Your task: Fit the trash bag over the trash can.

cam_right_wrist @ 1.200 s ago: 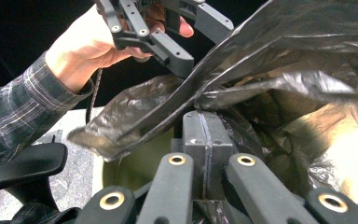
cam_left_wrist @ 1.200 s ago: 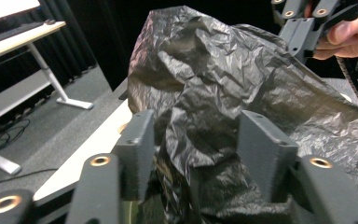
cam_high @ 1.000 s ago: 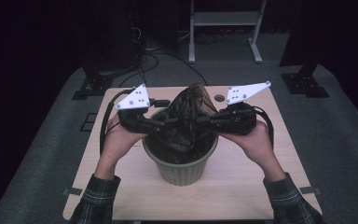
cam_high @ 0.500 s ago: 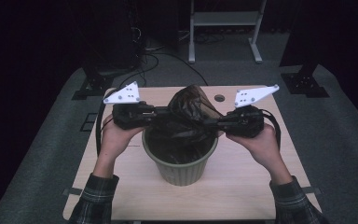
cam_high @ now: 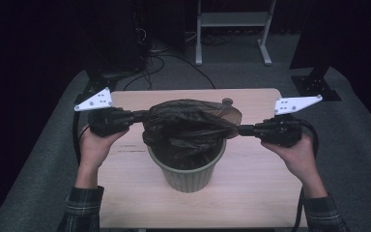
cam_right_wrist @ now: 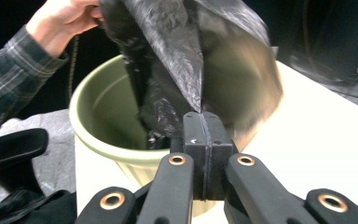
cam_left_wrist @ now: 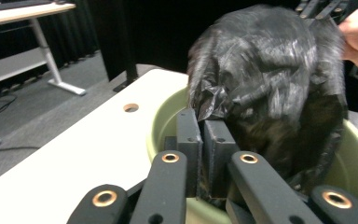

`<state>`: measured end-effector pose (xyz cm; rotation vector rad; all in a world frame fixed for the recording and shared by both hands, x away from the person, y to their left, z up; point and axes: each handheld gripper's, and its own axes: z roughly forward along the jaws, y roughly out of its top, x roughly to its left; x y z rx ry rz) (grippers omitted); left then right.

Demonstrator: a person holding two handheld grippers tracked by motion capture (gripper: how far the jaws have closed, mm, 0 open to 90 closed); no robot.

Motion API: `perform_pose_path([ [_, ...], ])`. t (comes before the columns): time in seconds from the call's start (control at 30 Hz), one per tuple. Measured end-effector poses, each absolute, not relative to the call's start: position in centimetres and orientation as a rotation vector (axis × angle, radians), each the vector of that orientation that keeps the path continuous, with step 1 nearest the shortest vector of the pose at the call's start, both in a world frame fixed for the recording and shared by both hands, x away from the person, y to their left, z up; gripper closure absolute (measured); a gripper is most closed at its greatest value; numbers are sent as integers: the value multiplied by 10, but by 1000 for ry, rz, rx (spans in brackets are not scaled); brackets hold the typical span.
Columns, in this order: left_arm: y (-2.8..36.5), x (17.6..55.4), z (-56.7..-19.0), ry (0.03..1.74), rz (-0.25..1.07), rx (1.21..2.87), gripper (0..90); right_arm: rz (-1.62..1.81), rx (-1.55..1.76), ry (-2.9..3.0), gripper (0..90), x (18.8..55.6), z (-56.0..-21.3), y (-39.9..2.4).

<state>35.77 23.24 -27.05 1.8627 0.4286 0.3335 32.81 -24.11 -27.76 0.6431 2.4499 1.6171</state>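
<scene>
One green bin (cam_high: 187, 169) – one black bag (cam_high: 188, 121). One wooden table (cam_high: 251, 193). Two grippers – left (cam_high: 142, 116), right (cam_high: 244, 129).

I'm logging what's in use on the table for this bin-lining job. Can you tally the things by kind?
Green bins: 1
Black bin bags: 1
Hand-held grippers: 2, the left hand-held gripper and the right hand-held gripper, each shut on the bag's rim
Total: 4

- Left gripper (cam_high: 142, 116), in the left hand (cam_high: 94, 145), lies level and points inward; its jaws have just been closing and now pinch tight.
- Right gripper (cam_high: 244, 129), in the right hand (cam_high: 297, 154), mirrors it, jaws clamped together.
- Forearms spread well apart.
</scene>
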Motion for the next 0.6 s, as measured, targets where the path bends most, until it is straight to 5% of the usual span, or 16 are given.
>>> perform_pose_path([
  [0.37,255,370,-296,543,334,1859,891,1556,743,2444,898,332,-296,-271],
  [0.6,251,367,-296,503,334,1857,876,1617,722,2377,700,335,-282,-268],
])
